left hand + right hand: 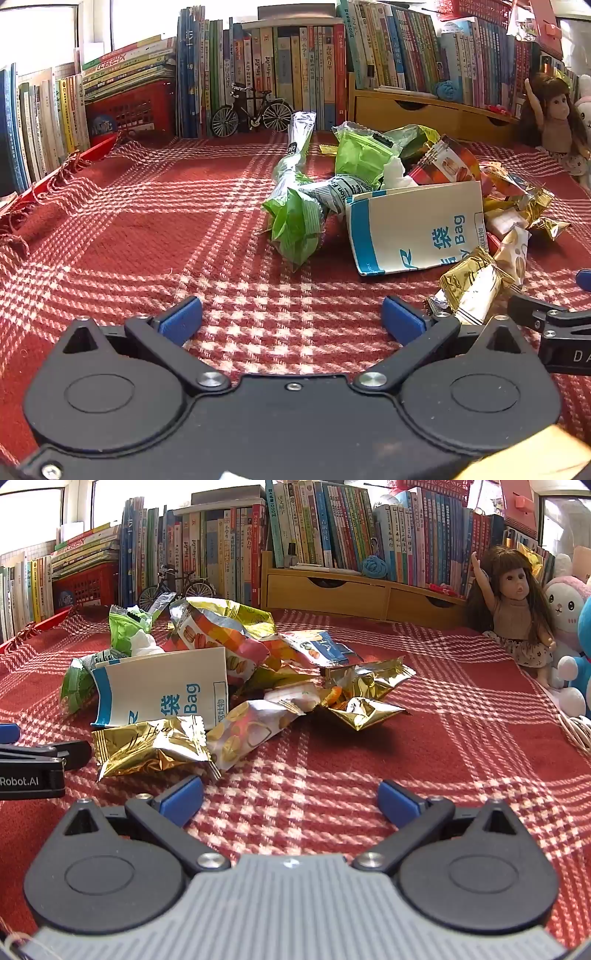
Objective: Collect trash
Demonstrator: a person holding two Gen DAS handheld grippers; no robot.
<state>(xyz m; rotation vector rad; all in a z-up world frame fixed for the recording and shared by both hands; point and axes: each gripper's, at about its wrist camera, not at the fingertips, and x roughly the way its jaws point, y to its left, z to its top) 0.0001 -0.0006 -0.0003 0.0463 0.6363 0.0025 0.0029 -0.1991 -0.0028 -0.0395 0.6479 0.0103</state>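
Books [332, 528], a doll [517, 602] and a toy bike [251, 110] stand behind the trash pile [221, 672] on the red cloth [147, 229]. The left gripper [291, 321] and right gripper [290, 799] are spread wide, holding nothing, with a gold wrapper [151, 746] lying between them

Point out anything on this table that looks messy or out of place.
A heap of empty snack wrappers litters the red plaid cloth, around a white paper bag lying on its side. The cloth's far left edge is rumpled. Books and toys look orderly.

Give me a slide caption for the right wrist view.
Open right claw hovers over red plaid cloth, facing a pile of wrappers and a white bag.
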